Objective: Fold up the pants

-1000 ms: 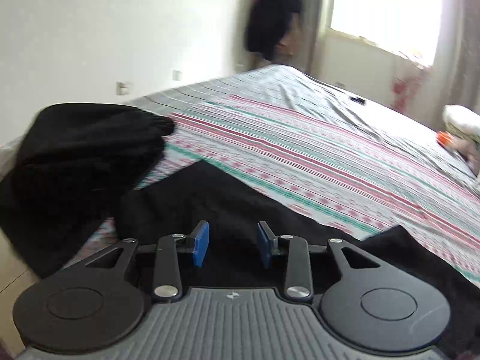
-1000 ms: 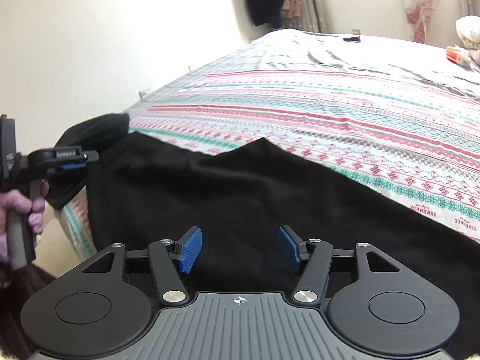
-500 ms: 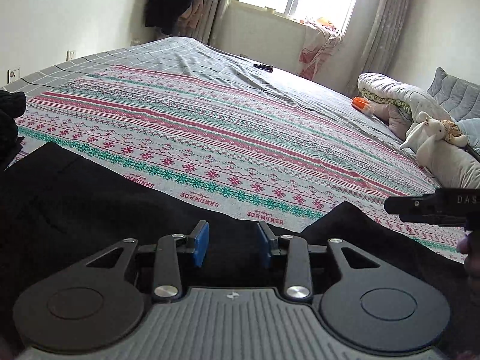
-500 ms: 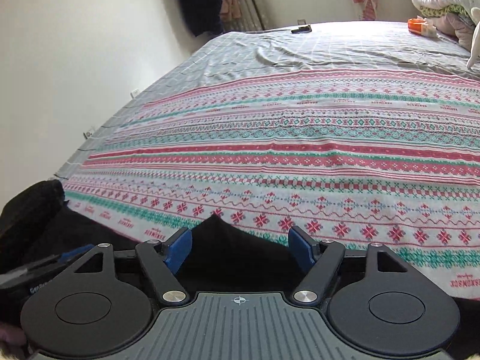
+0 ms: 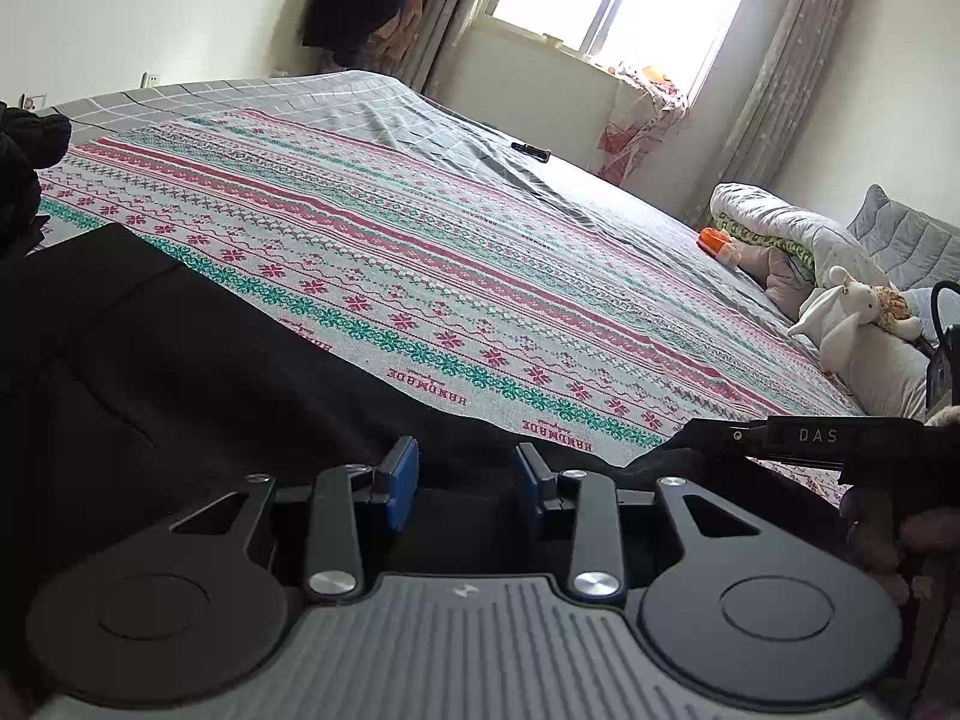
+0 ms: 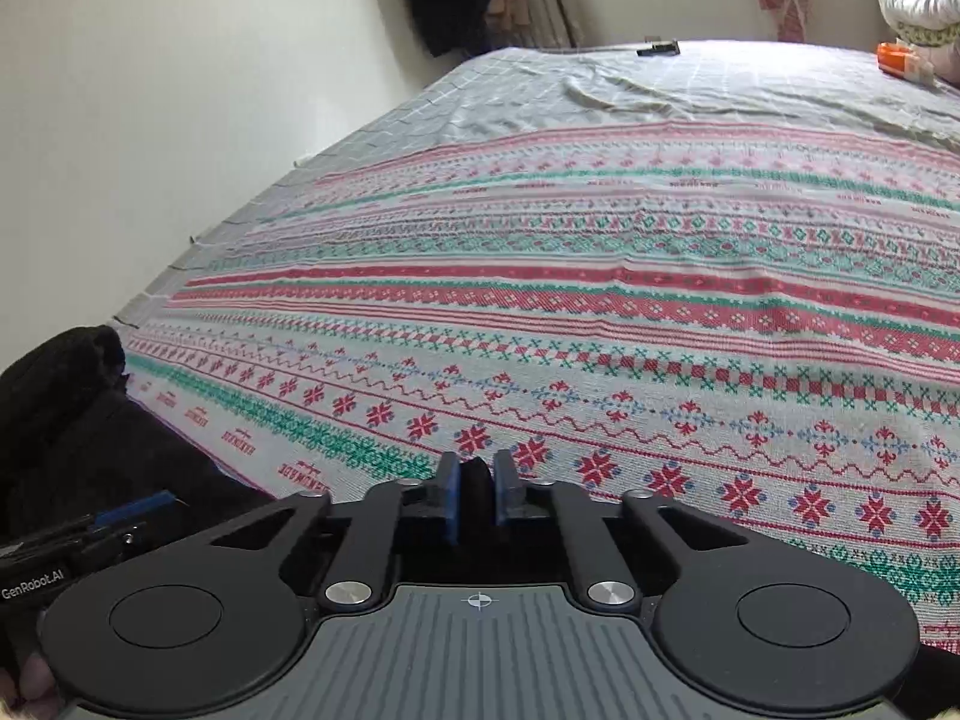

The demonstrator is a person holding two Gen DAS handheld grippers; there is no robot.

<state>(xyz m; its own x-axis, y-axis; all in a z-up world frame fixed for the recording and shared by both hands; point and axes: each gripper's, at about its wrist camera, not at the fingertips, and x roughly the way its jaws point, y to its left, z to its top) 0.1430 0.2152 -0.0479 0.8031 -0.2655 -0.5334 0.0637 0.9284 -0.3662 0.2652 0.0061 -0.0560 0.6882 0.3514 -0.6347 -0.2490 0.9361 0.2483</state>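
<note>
Pinching only a thin peak of the pants (image 6: 477,480), the right gripper (image 6: 477,495) could lose it when lifting; the left gripper (image 5: 465,483) hangs released over the cloth.

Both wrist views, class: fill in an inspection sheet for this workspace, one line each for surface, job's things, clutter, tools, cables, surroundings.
Surface: bed with grey checked sheet, patterned blanket spread over it.
Job's things: black pants lie flat along the near edge of the blanket.
Clutter: second dark garment bunched at the bed's corner; small black object far up the sheet; orange item, rolled quilt, soft toys at the far side.
Tools: left tool open over the pants; right tool shut on a peak of the pants' edge.
Cables: black loop at the left view's right edge, unclear.
Surroundings: window, curtains, clothes hanging in the corner.
</note>
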